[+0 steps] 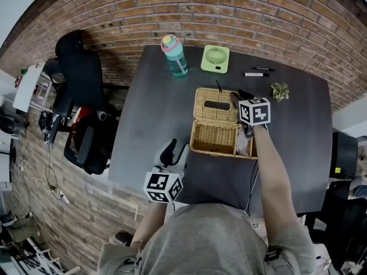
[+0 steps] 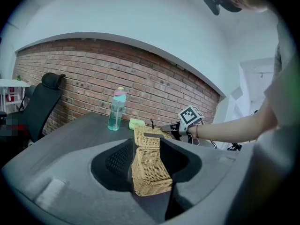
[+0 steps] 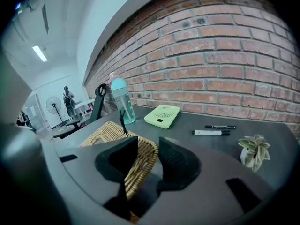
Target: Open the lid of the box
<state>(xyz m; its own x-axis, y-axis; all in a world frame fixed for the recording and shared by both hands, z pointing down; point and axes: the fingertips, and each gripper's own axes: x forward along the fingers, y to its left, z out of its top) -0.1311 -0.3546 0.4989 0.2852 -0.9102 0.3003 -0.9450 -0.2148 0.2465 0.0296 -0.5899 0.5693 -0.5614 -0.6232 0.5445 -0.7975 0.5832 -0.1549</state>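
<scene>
The wicker box [image 1: 214,137] stands mid-table with its lid [image 1: 213,105] swung up and back toward the brick wall. My right gripper [image 1: 242,99] is at the lid's right edge; in the right gripper view my right gripper [image 3: 147,158] is shut on the woven rim of the lid [image 3: 101,132]. My left gripper [image 1: 175,152] sits low at the box's near left corner. In the left gripper view my left gripper [image 2: 150,158] stands open, wider than the box [image 2: 150,172] ahead of it, with a gap on each side.
On the dark table [image 1: 155,113] behind the box stand a teal bottle [image 1: 175,55], a green fan [image 1: 215,58], two markers [image 1: 256,72] and a small plant [image 1: 280,90]. A black office chair [image 1: 80,73] stands left of the table.
</scene>
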